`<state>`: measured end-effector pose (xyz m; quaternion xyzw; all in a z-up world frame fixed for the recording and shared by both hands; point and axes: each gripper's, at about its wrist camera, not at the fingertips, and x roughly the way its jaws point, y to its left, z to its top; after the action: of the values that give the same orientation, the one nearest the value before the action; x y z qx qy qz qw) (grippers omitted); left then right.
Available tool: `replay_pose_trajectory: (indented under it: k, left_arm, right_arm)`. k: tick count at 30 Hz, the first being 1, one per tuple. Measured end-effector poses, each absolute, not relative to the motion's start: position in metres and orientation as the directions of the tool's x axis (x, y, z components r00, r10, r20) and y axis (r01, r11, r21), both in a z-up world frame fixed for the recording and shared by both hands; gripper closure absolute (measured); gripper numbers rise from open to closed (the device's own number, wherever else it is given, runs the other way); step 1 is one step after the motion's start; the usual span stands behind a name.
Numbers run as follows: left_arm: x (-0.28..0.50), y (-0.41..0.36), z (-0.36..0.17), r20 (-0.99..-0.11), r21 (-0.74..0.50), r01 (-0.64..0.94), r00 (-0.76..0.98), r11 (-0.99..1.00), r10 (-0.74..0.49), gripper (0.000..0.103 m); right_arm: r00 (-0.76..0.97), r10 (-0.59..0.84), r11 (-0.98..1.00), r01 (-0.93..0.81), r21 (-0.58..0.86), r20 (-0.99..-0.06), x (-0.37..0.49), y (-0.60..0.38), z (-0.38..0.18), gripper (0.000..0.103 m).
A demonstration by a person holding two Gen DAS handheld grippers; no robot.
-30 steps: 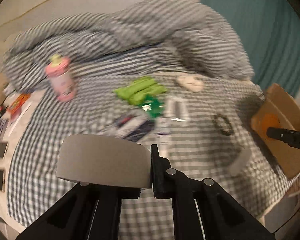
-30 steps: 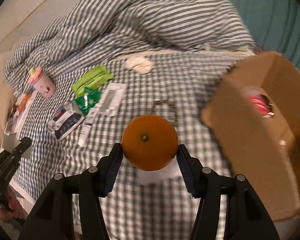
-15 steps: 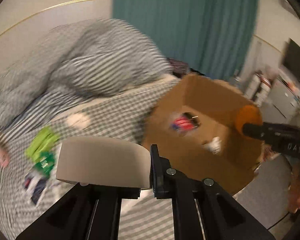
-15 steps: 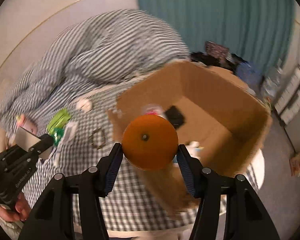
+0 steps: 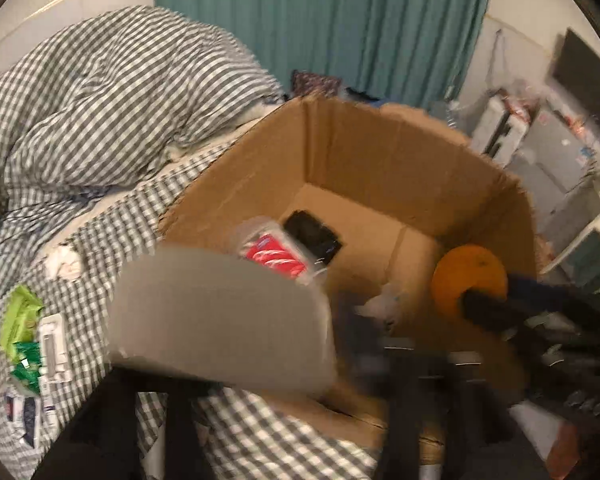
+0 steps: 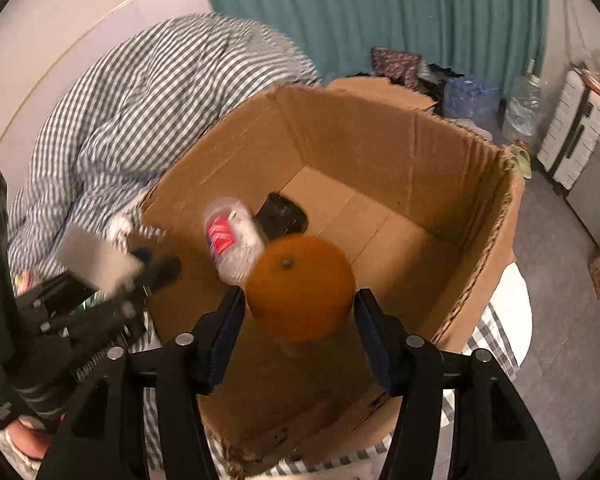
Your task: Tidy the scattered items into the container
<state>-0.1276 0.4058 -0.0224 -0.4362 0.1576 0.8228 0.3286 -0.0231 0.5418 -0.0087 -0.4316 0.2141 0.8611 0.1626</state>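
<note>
Right claw (image 6: 300, 304) pinches an orange (image 6: 301, 288) between its two blue-lined fingers (image 6: 229, 320), stem dimple facing the camera. The orange hangs over the open cardboard box (image 6: 440, 152), just inside the near wall. Ahead of the claw and lower, on the box floor: a clear packet with a red label (image 6: 230, 240) and, just beyond it, a flat black item (image 6: 282, 216). The packet sits ahead-left of the orange.

Left claw (image 5: 332, 328) is blurred by motion. A pale grey block (image 5: 220, 316) sits against its left finger; the gap to the other finger is smeared, so whether the claw is squeezing the block cannot be told. In the right wrist view the same block (image 6: 96, 260) shows at the tip of the left claw (image 6: 140, 268), just beside the box's left wall.

From the left claw, the box (image 5: 380, 152) lies directly ahead, with the orange (image 5: 468, 276) ahead-right. To its left, on the checked bedsheet (image 5: 112, 232), lie green packets (image 5: 20, 316), a white strip package (image 5: 52, 348) and a crumpled white tissue (image 5: 62, 262). A striped duvet (image 5: 112, 92) is heaped far ahead-left, and a teal curtain (image 5: 320, 20) hangs behind.
</note>
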Motion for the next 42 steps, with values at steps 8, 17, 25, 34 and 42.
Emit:
replay_pose_trajectory:
  k: [8,17,25,34,42]
  left_arm:
    - [-0.143,0.363,-0.012,-0.788,-0.107,-0.617,-0.425,-0.78,0.445,0.009]
    - [-0.128,0.336,0.01,-0.754,-0.103,-0.638,-0.45,-0.763,0.478,0.009]
    - [-0.106,0.358,0.029,-0.743,-0.065,-0.697,-0.443,-0.714,0.501,0.009]
    - [-0.101,0.387,0.023,-0.746,-0.01,-0.698,-0.471,-0.716,0.47,0.009]
    - [-0.132,0.282,0.0,-0.765,0.023,-0.474,-0.575,-0.88,0.29,0.002]
  right_arm:
    - [-0.596,0.11,-0.855,-0.465,0.23,-0.795,-0.023,0.536,0.002,0.03]
    - [-0.603,0.078,-0.866,-0.435,0.246,-0.794,-0.011,0.508,0.005,0.03]
    - [-0.632,0.076,-0.875,-0.413,0.252,-0.771,0.004,0.507,0.022,0.03]
    - [-0.652,0.055,-0.868,-0.406,0.286,-0.756,0.023,0.53,0.02,0.03]
    - [-0.655,-0.018,-0.922,-0.281,0.265,-0.756,0.004,0.483,0.019,0.03]
